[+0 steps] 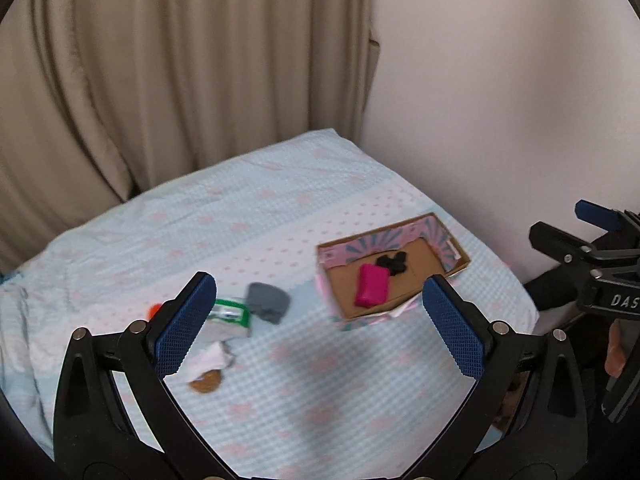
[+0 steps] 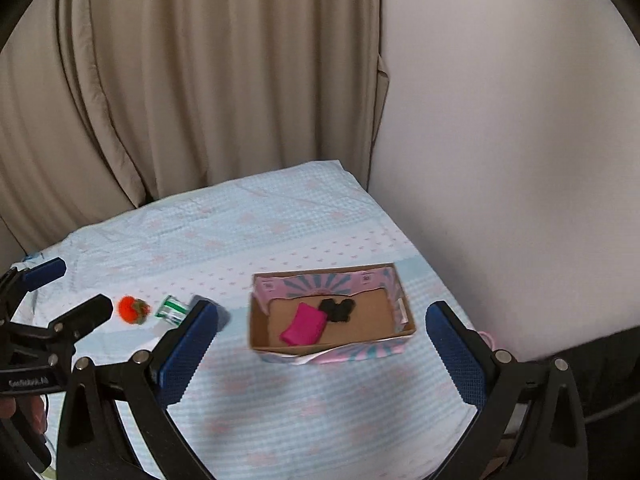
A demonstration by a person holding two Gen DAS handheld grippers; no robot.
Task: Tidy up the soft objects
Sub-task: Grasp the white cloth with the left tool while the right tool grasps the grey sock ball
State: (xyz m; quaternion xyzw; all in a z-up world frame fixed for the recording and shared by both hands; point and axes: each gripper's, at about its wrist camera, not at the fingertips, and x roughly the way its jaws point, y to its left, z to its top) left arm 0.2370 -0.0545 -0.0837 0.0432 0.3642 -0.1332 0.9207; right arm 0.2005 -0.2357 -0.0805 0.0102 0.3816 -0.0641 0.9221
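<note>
Two items in box (image 2: 404, 308): pink pad (image 2: 303, 323), black piece (image 2: 338, 309) | loose left of box: grey pad (image 1: 267, 302), packet (image 1: 231, 312) | left gripper (image 1: 320, 322) nearer, jaws wide, empty | right gripper (image 2: 322, 346) wide, empty, over box

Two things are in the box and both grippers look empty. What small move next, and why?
Probably lower the open left gripper onto the grey pouch. It lies loose on the bed, nearest the box, which already holds the pink pouch and black item.
</note>
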